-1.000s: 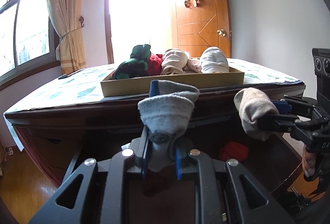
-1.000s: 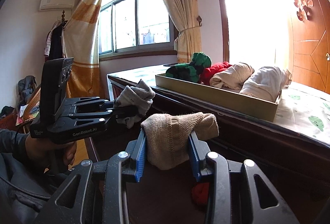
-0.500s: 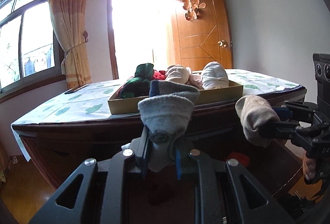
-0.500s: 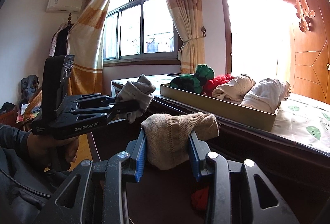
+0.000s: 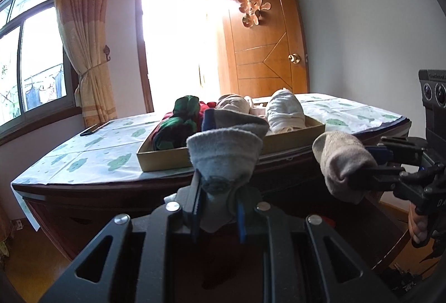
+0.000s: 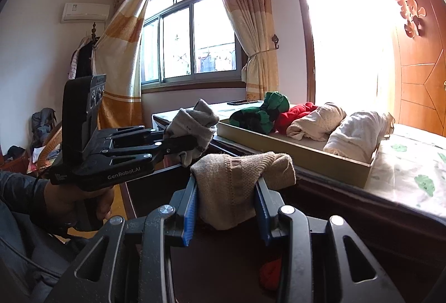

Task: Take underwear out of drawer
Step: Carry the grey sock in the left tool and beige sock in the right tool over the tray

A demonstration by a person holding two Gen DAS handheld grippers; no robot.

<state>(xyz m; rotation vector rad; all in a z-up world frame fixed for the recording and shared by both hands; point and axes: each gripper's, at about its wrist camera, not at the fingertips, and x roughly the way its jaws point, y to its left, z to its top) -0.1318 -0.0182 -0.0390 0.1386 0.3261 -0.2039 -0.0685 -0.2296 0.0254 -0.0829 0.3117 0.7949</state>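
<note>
The left gripper [image 5: 217, 208] squeezed a soft grey rolled sock [image 5: 225, 152], while the right gripper [image 6: 227, 208] held a fuzzy tan rolled sock [image 6: 237, 180] between its fingers.

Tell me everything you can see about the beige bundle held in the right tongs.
The beige bundle is a soft knitted piece, ribbed on the front, folded or rolled into a thick wad. The right tongs are shut on its lower part, blue pads pressing either side; its top bulges above them, one rolled end sticking out to the right. It hangs in the air in front of the dark wooden dresser, touching only the tongs. In the left wrist view it droops as a rounded lump, apart from the grey bundle.
</note>
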